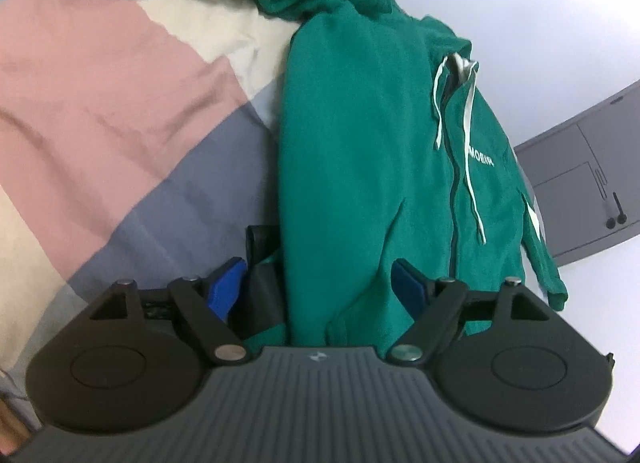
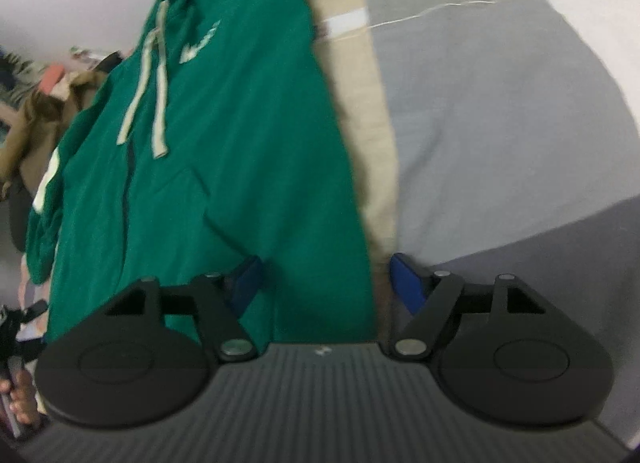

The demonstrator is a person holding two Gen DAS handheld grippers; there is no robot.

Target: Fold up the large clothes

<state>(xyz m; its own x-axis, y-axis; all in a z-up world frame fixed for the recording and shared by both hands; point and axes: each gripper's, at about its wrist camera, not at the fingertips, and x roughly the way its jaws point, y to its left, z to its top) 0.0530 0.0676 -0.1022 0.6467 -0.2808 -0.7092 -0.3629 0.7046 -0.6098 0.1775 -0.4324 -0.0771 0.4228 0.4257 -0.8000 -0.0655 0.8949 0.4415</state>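
A green zip hoodie point(image 1: 360, 151) with white drawstrings point(image 1: 470, 151) hangs in the air above a bed; it also shows in the right wrist view point(image 2: 224, 135). My left gripper point(image 1: 320, 287) has its blue pads point(image 1: 224, 287) wide apart, and the hoodie's bottom hem passes between them. My right gripper point(image 2: 324, 283) also has its blue pads point(image 2: 408, 283) wide apart, with the hoodie's hem and side edge lying between them. Whether either one pinches the cloth is hidden by the fabric.
The bedspread point(image 1: 100, 103) has pink, cream and grey-blue patches; in the right wrist view it point(image 2: 500, 123) is grey, beige and white. A grey cabinet door point(image 1: 588, 183) stands at the right. A brown garment point(image 2: 36, 127) lies at the left.
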